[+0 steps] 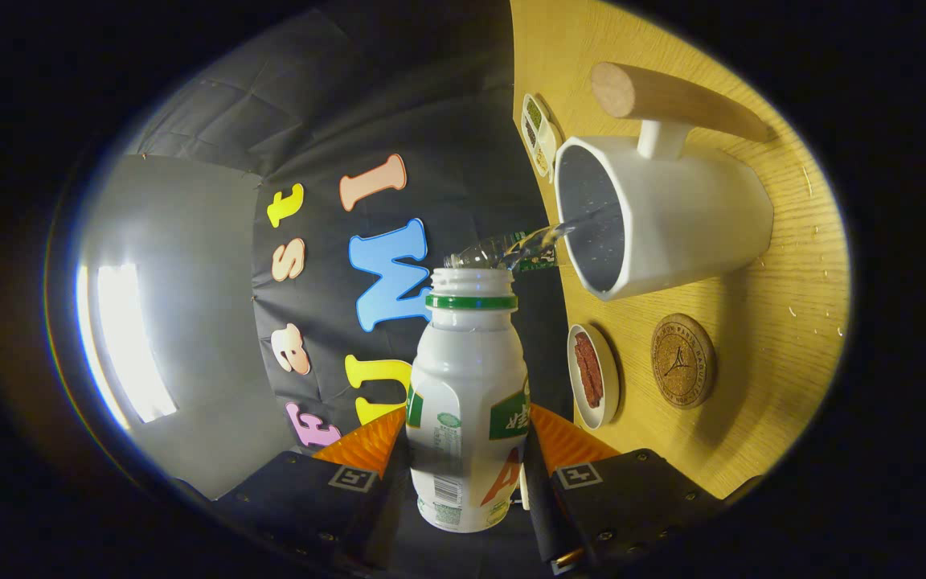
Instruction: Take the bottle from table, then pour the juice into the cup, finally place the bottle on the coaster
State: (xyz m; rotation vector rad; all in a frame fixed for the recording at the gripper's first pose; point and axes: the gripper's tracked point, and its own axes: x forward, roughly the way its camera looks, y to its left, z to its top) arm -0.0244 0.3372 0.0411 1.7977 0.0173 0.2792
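White plastic fills the space between the fingers: the bottle [467,402] sits clamped in the gripper [463,450], a finger pressed against each flank, its base cut off low down where the fingers close around it. Its cap is off, the open mouth with a green neck ring pointing away from the camera, and the whole view is rolled over so the wooden table [784,322] stands like a wall on one side. A clear stream of juice [539,241] leaves the mouth and arcs across into the cup [672,217], a white mug with a thick wooden handle, its dark inside speckled with drops; how full it is I cannot make out. Just behind the stream there is a glinting clear shape, too blurred to name. Beside the cup on the table lies the round cork coaster [682,360], bare, its stamped mark too small to read. Next to that, nearer the bottle, a small white dish [592,375] holds something reddish brown, hard to identify. Beyond the cup, a little divided tray [539,137] of greenish and brown bits peeks out, partly hidden by the cup's rim. A few droplets fleck the wood past the cup.
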